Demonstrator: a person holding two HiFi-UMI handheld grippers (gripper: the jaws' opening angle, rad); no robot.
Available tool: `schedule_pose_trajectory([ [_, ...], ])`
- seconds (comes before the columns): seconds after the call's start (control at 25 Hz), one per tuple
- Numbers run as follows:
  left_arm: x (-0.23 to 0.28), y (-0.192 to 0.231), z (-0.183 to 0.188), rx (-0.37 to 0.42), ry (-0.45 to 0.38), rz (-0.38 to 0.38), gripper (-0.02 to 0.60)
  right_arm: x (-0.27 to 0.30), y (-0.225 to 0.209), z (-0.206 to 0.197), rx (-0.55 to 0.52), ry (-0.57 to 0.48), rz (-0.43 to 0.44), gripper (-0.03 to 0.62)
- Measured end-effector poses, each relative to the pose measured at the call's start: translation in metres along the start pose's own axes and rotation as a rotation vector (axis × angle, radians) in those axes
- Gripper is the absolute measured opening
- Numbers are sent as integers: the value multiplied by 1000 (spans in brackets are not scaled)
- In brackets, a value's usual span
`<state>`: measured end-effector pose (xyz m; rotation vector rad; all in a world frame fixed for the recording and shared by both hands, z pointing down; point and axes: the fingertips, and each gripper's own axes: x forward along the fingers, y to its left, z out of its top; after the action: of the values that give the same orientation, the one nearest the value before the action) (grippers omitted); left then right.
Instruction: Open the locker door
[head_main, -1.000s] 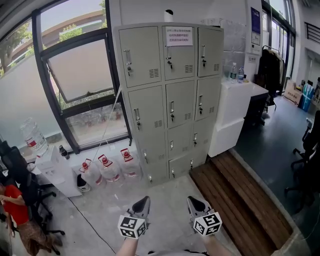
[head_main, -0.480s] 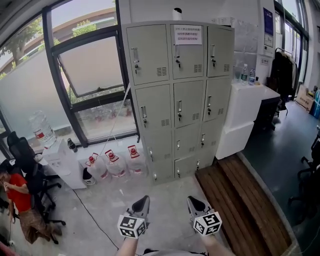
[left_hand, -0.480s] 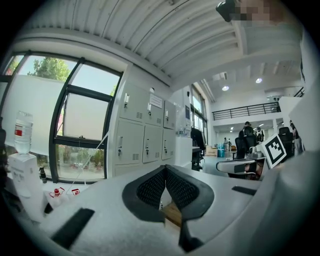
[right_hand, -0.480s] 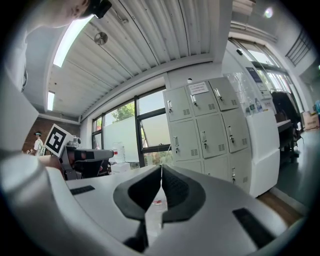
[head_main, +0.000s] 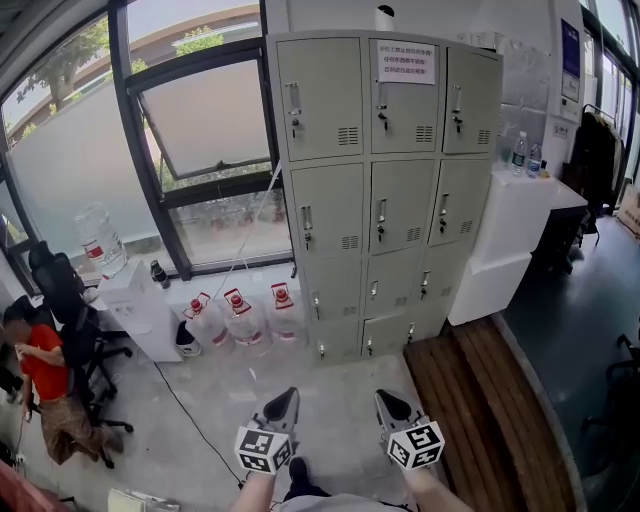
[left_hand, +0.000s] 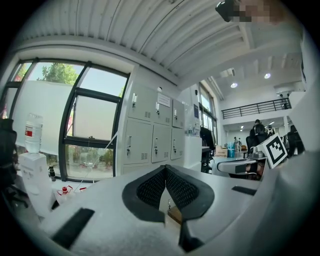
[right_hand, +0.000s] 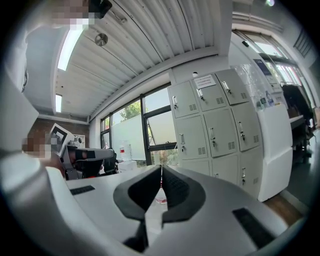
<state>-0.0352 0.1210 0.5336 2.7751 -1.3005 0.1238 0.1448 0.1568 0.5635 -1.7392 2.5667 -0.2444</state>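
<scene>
My left claw (head_main: 288, 397): low in the head view, jaws closed tip to tip with nothing between them. It sits at the same spot in the picture as a second ago.
My right claw (head_main: 386, 398): just beside the left one, level with it, and also closed on nothing. Its place in the picture is unchanged.
Shoe (head_main: 297, 468): a dark toe on the floor between and below my two claws. It shows more fully than half a second ago.
Wooden platform (head_main: 478, 405): brown planks to the right of my claws, running up to the foot of the locker.
Person in red (head_main: 42, 365): seated at the left edge beside a black office chair (head_main: 70, 300). Both stand higher and further into the picture than before.
Water jugs (head_main: 243, 320): three red-capped jugs in a row on the floor, against the locker's left foot and below the window.
Locker (head_main: 385, 190): grey, three columns by four rows, well apart from both claws and straight ahead of them. Every door I can see is shut, as in both earlier pictures. It now stands further right in the picture than a second ago.
Notice (head_main: 405, 62): white sheet on the top middle door.
White counter (head_main: 515, 235): touching the locker's right side.
Window (head_main: 200, 130): dark-framed, left of the locker. More of it shows now at the left.
</scene>
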Motion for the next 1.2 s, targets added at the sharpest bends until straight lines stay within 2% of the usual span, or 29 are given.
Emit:
schedule_pose_trajectory([
  [0.2,36,36,-4,-7,-13,-7,9,50,-11,-7,-8,16,9,14],
  [0.36,83,87,-13,-14,-12,-40,8,116,-22,-13,-15,21,-6,14],
  [0.48,126,139,-13,-21,-4,-67,8,182,-29,-13,-12,32,-26,14],
  [0.68,200,244,21,-2,-17,-117,8,305,-34,18,-18,3,-69,14],
  [0.84,246,309,34,6,-11,-149,8,383,-39,38,-15,-21,-103,14],
  [0.96,272,333,43,1,-17,-160,8,421,-45,53,-34,-27,-101,14],
  [1.2,308,348,49,-8,-20,-144,8,463,-70,66,-41,-30,-91,14],
])
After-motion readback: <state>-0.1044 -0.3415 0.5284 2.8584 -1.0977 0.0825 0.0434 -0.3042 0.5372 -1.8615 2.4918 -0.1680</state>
